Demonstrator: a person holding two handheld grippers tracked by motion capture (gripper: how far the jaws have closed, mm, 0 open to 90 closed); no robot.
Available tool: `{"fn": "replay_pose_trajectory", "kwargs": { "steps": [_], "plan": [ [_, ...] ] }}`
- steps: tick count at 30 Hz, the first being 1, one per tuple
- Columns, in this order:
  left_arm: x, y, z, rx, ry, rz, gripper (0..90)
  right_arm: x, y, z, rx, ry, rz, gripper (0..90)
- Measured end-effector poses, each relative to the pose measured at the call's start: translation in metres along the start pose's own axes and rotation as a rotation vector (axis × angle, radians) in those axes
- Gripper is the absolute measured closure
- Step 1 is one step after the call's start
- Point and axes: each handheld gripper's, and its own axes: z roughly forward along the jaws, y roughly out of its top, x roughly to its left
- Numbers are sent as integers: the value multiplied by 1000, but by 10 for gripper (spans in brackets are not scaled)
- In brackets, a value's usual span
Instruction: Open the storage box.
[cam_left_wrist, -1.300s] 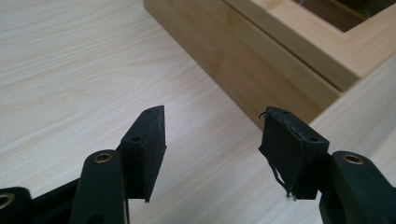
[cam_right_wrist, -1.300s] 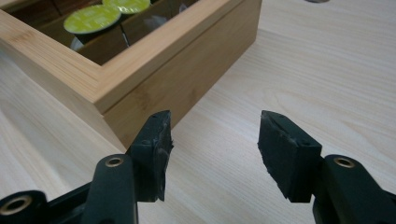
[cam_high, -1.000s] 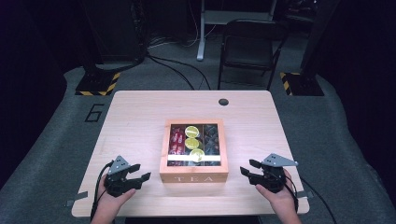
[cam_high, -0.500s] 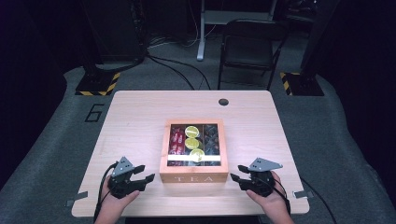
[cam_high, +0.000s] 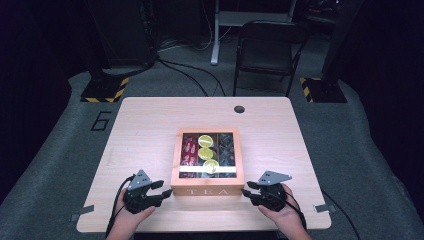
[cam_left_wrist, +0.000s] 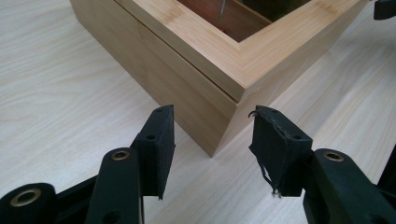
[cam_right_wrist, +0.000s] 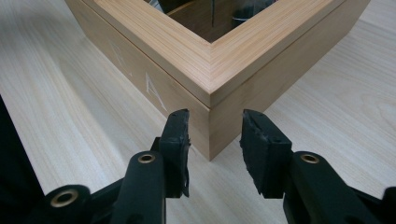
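Tea box squared between two claws on the table

From above, the table (cam_high: 150, 125) carries the tea box (cam_high: 206, 162), long axis running away from the person, lettered face toward them, between left gripper (cam_high: 161, 194) and right gripper (cam_high: 248, 192). Each gripper view looks at a near corner: left gripper (cam_left_wrist: 212, 135) gapes, jaws closing; right gripper (cam_right_wrist: 215, 133) closing, pads straddling its corner, contact unclear. A chair (cam_high: 267, 52) stands beyond.
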Motion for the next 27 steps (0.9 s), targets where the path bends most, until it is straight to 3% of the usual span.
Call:
{"fn": "replay_pose_trajectory", "kwargs": {
  "steps": [5,12,17,27],
  "plan": [
    [-5,1,7,15,-1,25,536,0,1,2,2,-4,2,635],
    [-7,2,13,20,8,19,572,-1,3,3,-4,-3,3,648],
    [-8,4,15,33,8,46,606,-1,4,5,0,7,-10,646],
    [-9,6,12,7,17,43,602,0,6,5,-20,20,4,632]
  ]
}}
